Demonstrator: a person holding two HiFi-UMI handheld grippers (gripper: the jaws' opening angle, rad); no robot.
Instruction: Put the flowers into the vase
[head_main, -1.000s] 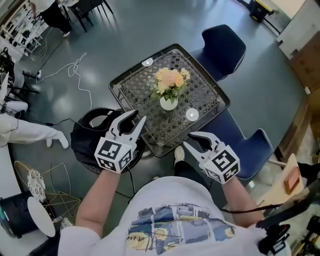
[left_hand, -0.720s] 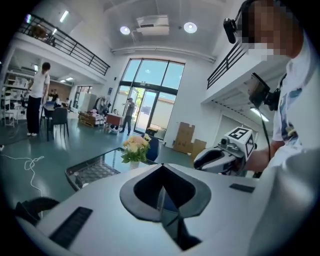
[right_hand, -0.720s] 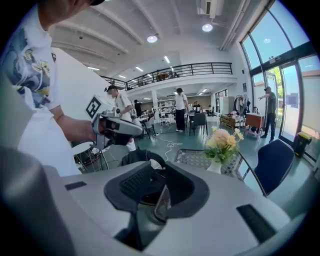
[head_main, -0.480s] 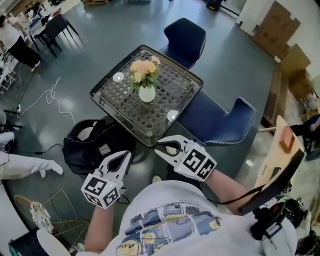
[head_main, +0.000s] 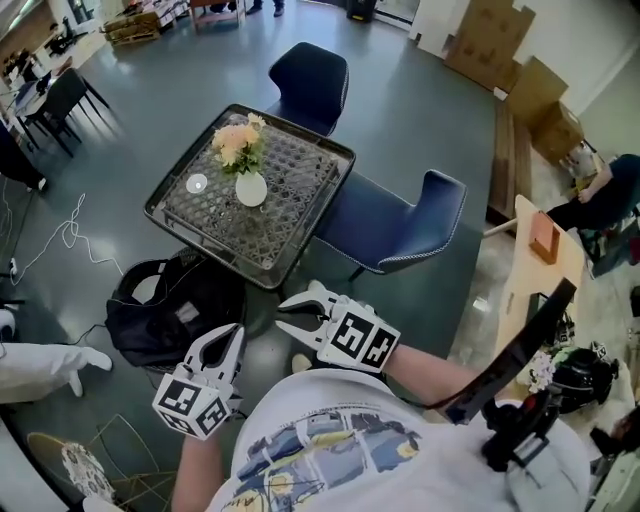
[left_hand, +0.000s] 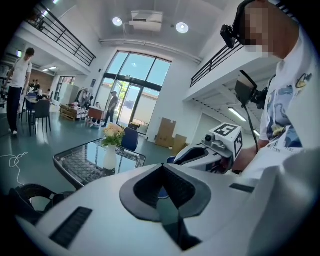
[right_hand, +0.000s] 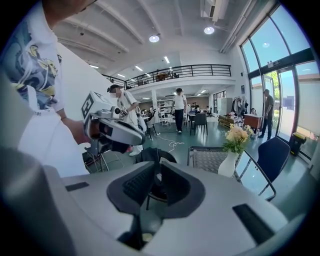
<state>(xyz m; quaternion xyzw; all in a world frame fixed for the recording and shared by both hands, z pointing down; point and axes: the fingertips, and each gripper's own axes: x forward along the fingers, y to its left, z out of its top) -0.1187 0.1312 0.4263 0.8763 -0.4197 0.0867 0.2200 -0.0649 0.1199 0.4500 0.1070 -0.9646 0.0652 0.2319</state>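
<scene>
A bunch of peach and cream flowers (head_main: 237, 143) stands in a white vase (head_main: 250, 188) on the wire-mesh table (head_main: 300, 240), upright, far from both grippers. My left gripper (head_main: 232, 335) is low, close to the person's body, jaws shut with nothing between them; in the left gripper view its tips (left_hand: 162, 167) meet. My right gripper (head_main: 293, 312) hovers over the floor beside the table's near corner, its jaws slightly apart and empty. The flowers (left_hand: 113, 134) and vase (right_hand: 229, 164) show small in both gripper views.
Two dark blue chairs (head_main: 310, 75) (head_main: 395, 225) stand by the table's far and right sides. A black bag (head_main: 170, 305) lies on the floor left of the grippers. A small white disc (head_main: 196, 183) rests on the table. A wooden bench (head_main: 540, 260) is at right.
Both grippers have drawn back from the table toward the person's body. The left jaws, open a second ago, have shut. The table now sits farther up and left in the head view.
</scene>
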